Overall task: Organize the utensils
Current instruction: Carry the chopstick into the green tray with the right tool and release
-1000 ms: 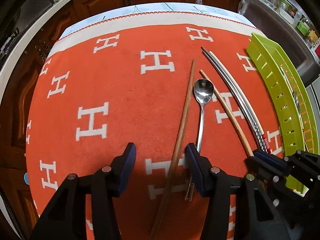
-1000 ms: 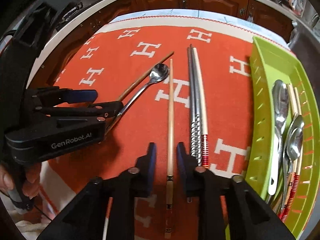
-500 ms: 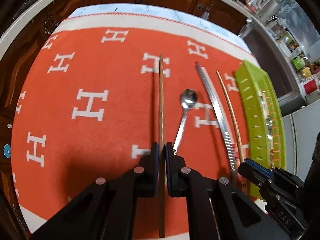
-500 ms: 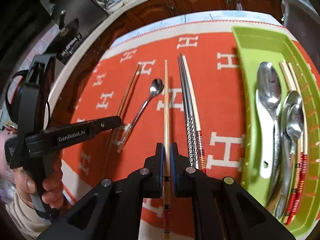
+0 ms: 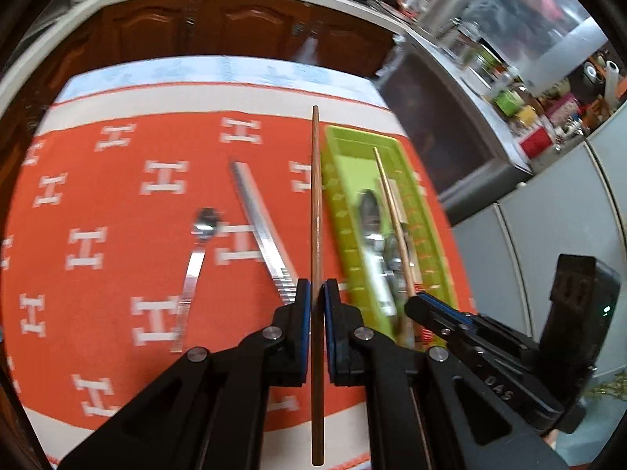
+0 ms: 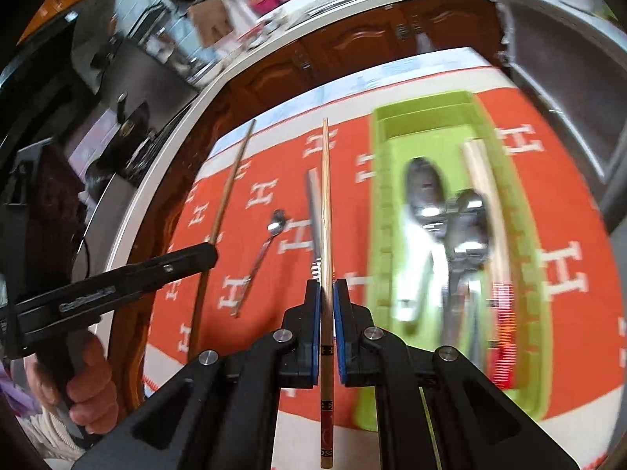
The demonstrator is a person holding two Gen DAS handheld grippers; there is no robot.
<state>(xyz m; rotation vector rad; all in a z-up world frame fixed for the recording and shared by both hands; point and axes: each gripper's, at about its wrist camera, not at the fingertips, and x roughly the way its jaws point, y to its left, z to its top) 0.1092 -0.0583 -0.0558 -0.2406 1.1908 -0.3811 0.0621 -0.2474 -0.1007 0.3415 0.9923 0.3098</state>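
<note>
My left gripper (image 5: 317, 290) is shut on a brown wooden chopstick (image 5: 316, 203), held lifted above the orange cloth beside the green tray (image 5: 341, 203). My right gripper (image 6: 327, 290) is shut on a pale wooden chopstick (image 6: 326, 196) with a red patterned end, also lifted; it shows over the tray in the left wrist view (image 5: 392, 211). A small steel spoon (image 5: 196, 250) and a pair of metal chopsticks (image 5: 260, 227) lie on the cloth. The tray (image 6: 378, 211) holds spoons (image 6: 423, 196) and chopsticks (image 6: 490, 203).
The orange cloth with white H marks (image 5: 117, 235) covers the table. Brown cabinets (image 5: 219, 27) and a cluttered counter stand behind. The left gripper and the hand holding it (image 6: 98, 364) show at the left of the right wrist view.
Both grippers, shut on their chopsticks, have lifted them off the cloth and swung right toward the green tray. The spoon and metal chopsticks stayed on the cloth.
</note>
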